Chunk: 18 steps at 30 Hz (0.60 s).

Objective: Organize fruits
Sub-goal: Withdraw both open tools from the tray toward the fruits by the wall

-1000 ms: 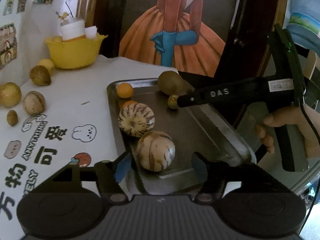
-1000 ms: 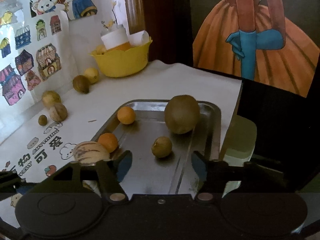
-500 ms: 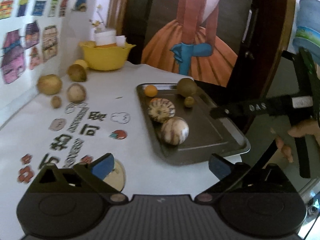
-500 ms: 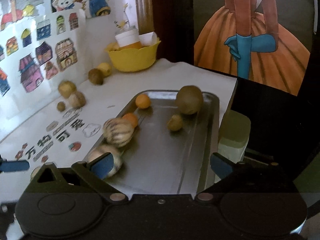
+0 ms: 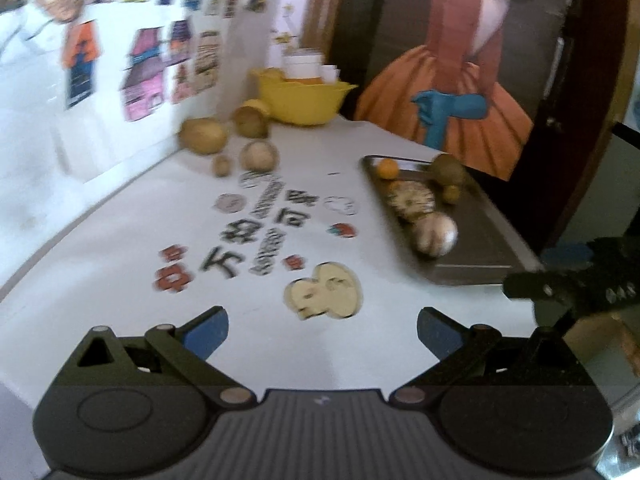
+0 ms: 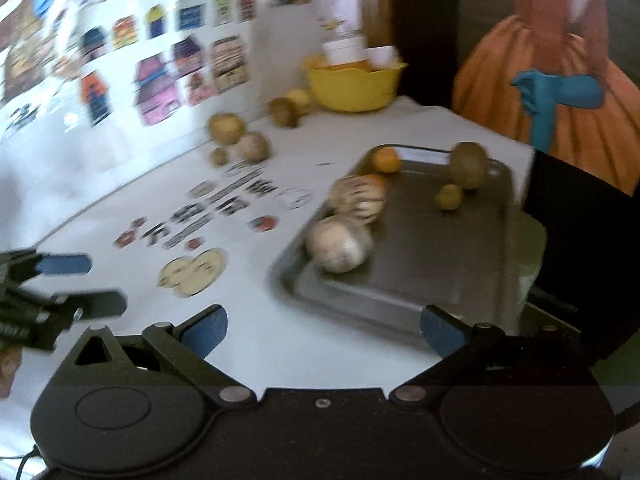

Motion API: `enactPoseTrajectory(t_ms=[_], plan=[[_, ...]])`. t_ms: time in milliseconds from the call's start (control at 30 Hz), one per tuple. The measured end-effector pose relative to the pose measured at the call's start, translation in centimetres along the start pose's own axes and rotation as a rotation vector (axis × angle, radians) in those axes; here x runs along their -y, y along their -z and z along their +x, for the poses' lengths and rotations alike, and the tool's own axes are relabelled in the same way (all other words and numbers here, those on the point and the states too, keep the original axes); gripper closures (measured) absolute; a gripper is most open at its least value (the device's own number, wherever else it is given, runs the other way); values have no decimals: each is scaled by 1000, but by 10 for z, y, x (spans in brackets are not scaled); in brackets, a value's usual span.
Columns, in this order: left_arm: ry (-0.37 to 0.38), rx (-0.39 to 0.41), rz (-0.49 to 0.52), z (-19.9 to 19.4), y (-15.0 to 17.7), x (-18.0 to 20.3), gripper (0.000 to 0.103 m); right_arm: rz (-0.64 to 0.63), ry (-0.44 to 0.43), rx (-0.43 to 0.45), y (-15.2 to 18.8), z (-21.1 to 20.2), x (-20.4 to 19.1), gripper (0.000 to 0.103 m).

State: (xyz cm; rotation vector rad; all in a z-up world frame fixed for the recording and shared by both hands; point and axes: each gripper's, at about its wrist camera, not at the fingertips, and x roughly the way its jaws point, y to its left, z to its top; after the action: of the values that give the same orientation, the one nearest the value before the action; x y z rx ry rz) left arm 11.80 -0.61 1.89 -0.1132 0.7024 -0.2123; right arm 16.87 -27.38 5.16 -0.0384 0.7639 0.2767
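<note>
The table [image 5: 120, 248], covered by a white cloth printed with characters and cartoon figures, stands against a wall hung with picture stickers [image 5: 144, 76]. At its far end sits a yellow bowl [image 5: 304, 98] holding a white cup. The metal tray [image 6: 432, 248] lies near the right edge of the table.

On the tray, along its left side: a pale striped fruit [image 6: 338, 248] nearest the front, a second striped fruit [image 6: 358, 198] just behind and touching it, then two small oranges, the farther orange [image 6: 386, 160] at the back corner. A large brown-green fruit [image 6: 468, 164] rests at the back right, with a small green fruit [image 6: 450, 197] just beside it.

Off the tray, near the wall, five loose fruits [image 5: 204, 136] lie grouped between the bowl and the printed lettering.

The left gripper [image 5: 322, 334] hovers over bare cloth, fingers spread wide, nothing between them. The right gripper [image 6: 324, 332] hovers at the tray's near end, fingers likewise wide apart and empty. Both pairs of jaws have just been opening. Both views are motion-blurred.
</note>
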Motion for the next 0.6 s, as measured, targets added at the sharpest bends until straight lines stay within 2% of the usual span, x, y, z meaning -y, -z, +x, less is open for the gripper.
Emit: enactPoseTrajectory(t_ms=[367,600], plan=[[-119,-5,-87,-24,13,-58,0,-90,-145,-35,0,11,-62,1],[-162,-7,-130,-27,2,-87,0,-144,-163,-40,-24,23,-74,1]])
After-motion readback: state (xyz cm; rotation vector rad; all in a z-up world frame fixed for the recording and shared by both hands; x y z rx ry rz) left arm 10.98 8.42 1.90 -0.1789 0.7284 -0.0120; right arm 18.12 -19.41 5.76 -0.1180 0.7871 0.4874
